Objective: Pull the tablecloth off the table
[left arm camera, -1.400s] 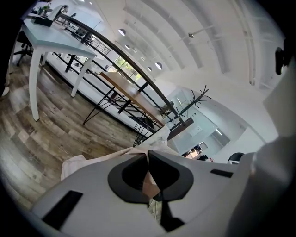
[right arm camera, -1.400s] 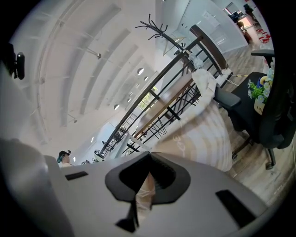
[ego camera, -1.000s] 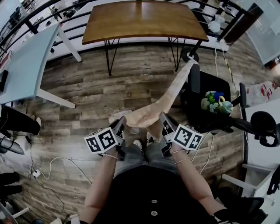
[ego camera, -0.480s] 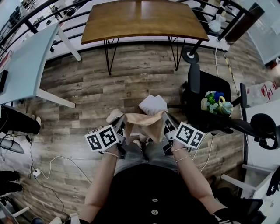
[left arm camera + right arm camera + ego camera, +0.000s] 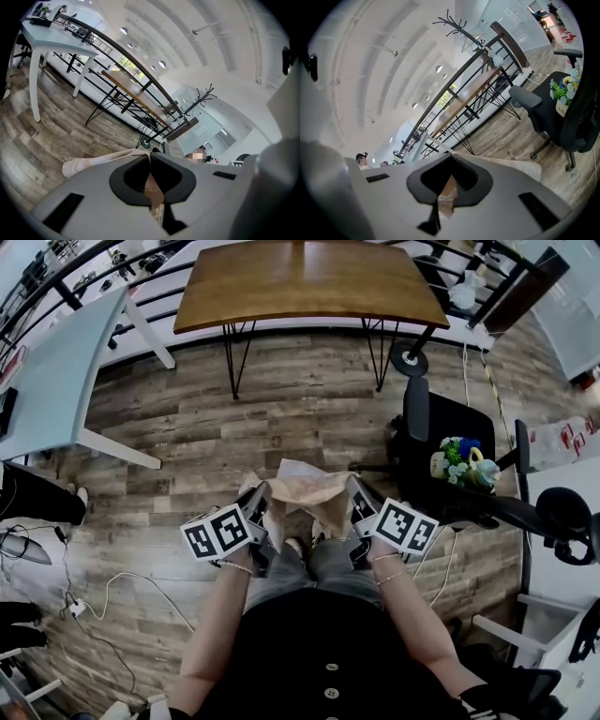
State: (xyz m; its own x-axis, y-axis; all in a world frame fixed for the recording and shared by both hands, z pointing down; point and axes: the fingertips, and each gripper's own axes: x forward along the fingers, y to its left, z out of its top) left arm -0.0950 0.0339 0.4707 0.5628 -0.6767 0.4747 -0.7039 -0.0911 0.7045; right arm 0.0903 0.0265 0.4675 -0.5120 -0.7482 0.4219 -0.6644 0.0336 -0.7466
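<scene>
The beige tablecloth [image 5: 309,487] hangs bunched between my two grippers, close in front of my body and over the wooden floor. My left gripper [image 5: 262,498] is shut on its left end, and cloth [image 5: 152,186] shows pinched between the jaws in the left gripper view. My right gripper [image 5: 353,493] is shut on the right end, with cloth [image 5: 446,192] caught between its jaws. The brown wooden table [image 5: 305,282] stands bare at the far side of the head view, well away from the cloth.
A black office chair [image 5: 445,460] carrying a flower pot [image 5: 461,457] stands close at my right. A light blue table [image 5: 56,371] is at the left. A cable [image 5: 131,592] lies on the floor at the lower left. Railings run behind the tables.
The cloth, stretched out toward the chair a second ago, has dropped and gathered into a short bunch between the grippers. Both grippers have stayed near the same place.
</scene>
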